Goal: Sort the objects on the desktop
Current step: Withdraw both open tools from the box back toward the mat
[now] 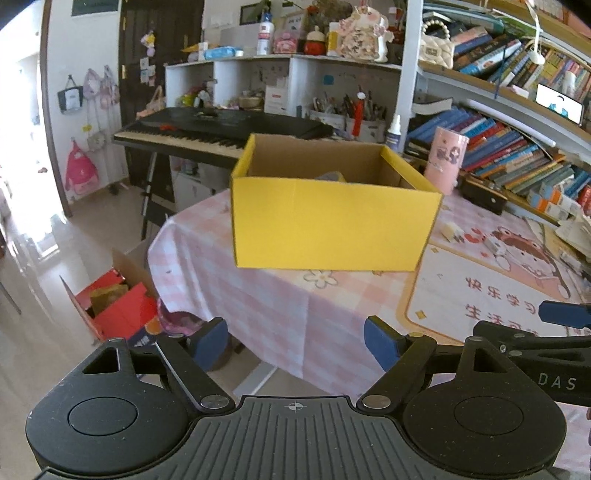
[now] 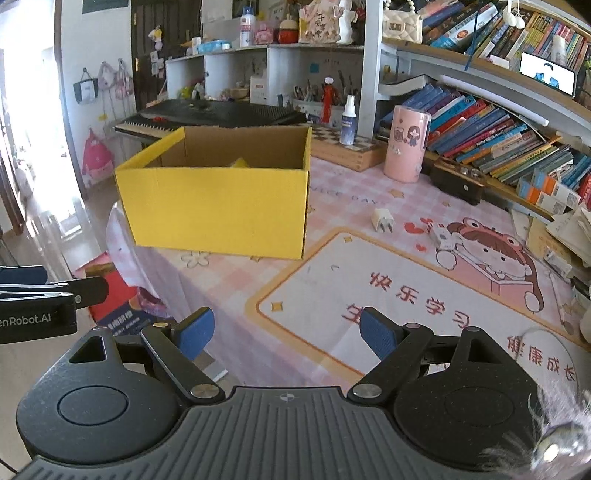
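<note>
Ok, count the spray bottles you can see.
2. One spray bottle stands on the table behind the yellow box; another sits on top of the white shelf. Clutter may hide more.

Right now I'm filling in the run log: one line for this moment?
left gripper: open, empty | right gripper: open, empty | box: on table, open top | charger: loose, right of box
</note>
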`<state>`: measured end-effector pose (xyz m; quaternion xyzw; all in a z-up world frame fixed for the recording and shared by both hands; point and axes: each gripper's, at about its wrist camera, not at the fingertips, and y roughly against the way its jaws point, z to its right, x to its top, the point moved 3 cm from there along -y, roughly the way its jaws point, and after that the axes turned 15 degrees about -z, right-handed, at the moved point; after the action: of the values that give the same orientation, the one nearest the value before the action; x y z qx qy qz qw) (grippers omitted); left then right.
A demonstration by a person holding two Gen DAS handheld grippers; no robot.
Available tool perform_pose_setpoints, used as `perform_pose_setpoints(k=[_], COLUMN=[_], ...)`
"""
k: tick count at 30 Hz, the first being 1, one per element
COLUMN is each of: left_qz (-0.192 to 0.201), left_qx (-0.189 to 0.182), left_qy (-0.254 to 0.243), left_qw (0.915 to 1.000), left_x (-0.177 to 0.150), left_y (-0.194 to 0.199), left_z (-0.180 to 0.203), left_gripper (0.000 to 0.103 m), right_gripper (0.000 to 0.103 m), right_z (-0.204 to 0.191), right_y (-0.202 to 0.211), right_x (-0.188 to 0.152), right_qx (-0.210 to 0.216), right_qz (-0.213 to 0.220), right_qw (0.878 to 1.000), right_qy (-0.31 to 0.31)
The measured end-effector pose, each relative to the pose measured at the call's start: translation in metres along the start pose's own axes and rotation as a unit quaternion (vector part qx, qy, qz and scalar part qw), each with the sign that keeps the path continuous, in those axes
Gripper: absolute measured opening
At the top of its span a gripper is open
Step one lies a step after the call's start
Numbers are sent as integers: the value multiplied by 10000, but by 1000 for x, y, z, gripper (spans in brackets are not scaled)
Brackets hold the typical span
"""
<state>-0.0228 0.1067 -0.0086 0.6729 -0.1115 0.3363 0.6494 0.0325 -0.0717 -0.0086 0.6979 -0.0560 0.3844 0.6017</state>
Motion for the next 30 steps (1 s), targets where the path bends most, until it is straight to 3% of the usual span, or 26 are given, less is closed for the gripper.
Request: perform_pose_setpoints(k=[12, 30], left_qz=[-131, -248], left_qx=[-496, -1003], left_qy=[-510, -1519], left_qw=[9974, 9830], left_x=[4, 22], left_y=[-12, -33], left_z=[41, 128], left_gripper=[83, 83], right_gripper=[85, 85], right_z=[35, 114], right_y=[5, 3], right_x=[-15, -31], right_qx=[-417, -851], right_qz=[-176, -346], right_qw=[9979, 9860], right_qy=[-472, -1392])
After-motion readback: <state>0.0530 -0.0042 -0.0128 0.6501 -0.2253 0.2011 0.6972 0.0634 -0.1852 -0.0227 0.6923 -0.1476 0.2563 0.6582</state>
